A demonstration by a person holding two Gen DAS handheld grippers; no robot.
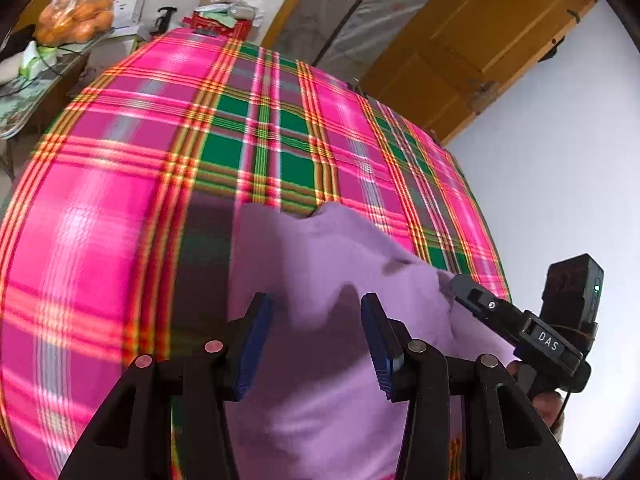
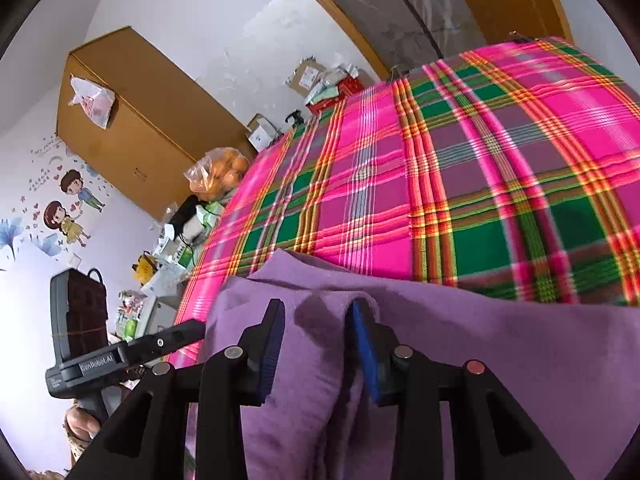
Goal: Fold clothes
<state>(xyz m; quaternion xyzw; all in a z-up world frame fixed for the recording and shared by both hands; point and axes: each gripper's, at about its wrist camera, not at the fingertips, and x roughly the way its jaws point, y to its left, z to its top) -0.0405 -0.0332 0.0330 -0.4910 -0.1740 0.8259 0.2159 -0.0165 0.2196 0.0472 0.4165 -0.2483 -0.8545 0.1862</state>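
A bed under a pink-and-green plaid blanket [image 1: 248, 128] filled both wrist views, and on its near edge lay the lilac fleece garment [image 2: 500, 344], its long axis running across the bed from one hand to the other, parallel to the near edge. The cloth lay directly beneath and ahead of both tools, with the open blanket stretching away beyond it. The right gripper [image 2: 316, 344] sat over the garment's left-hand part, where a raised fold of fleece stood between its blue-padded fingers [image 2: 272, 360]; these were drawn fairly close, yet whether the pads actually pinched the fold could not be told. The left gripper [image 1: 316, 344] hovered over the same garment with its fingers [image 1: 254, 344] spread and only slack cloth in the gap below them, nothing gripped. Each tool showed at the edge of the other's view, close alongside. Judged from this, the right hand was nearer a hold, and any fold would carry the cloth away across the blanket
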